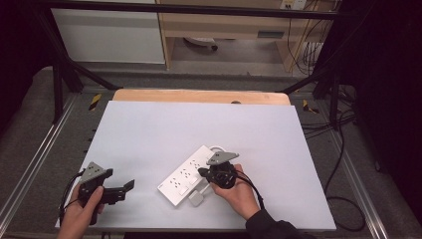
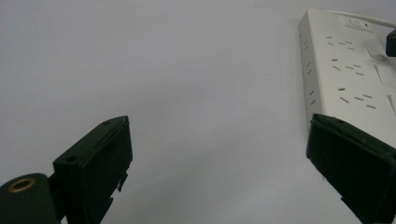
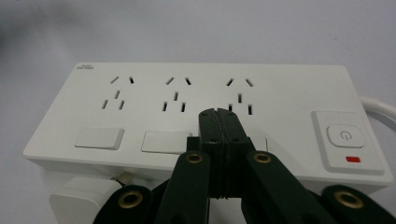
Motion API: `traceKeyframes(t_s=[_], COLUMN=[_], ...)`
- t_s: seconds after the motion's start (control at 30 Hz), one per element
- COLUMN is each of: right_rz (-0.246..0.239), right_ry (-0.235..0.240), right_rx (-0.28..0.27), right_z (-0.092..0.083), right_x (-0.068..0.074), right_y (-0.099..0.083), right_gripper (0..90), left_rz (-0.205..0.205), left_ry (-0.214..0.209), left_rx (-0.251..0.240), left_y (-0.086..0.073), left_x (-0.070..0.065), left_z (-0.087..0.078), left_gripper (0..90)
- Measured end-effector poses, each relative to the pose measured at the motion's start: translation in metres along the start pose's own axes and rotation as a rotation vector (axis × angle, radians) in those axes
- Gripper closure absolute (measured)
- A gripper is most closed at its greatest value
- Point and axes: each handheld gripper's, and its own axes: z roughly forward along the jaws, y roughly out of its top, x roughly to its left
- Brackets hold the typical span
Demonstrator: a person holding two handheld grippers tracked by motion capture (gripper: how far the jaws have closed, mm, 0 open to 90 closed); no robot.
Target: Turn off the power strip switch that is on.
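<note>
A white power strip [image 1: 186, 175] lies at a slant on the pale sheet [image 1: 164, 129] that covers the table, toward the near edge and a little right of the middle; its white cable [image 3: 379, 106] leaves from the far end, beside the power button [image 3: 344, 135] with a small red mark under it. In the right gripper view I count three socket groups in a row along the top face, each with a flat rocker switch [image 3: 99, 138] below it; a small white plug [image 1: 197, 199] rests just beside the strip's near long edge, on the person's side.

The right gripper [image 3: 218, 116] is over the strip with its two black jaws pressed flat together, nothing between them; the tips sit on the strip's face right under the socket group nearest the power button, at the third switch, though I cannot tell how hard they bear on it. The right hand [image 1: 239, 191] grips it from the near side.

The left gripper [image 1: 128, 188] is held low over bare sheet, well apart from the strip on its left; its jaws are spread wide, empty, with the strip's end showing past one of them; the left hand [image 1: 82, 214] holds it by the handle.
</note>
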Motion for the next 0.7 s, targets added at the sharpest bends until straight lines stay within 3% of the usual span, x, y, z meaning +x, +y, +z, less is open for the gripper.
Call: traceKeyframes(t_s=[0.7], right_rz=[0.010], right_ry=[-0.006], right_rx=[0.003], right_z=[0.0053], right_x=[-0.0003], right_y=[0.0000], right_gripper=[90.0], left_rz=[0.001], left_ry=[0.000], left_rx=[0.001], left_y=[0.0000], left_x=[-0.0002], left_z=[0.0001], left_gripper=[7.1])
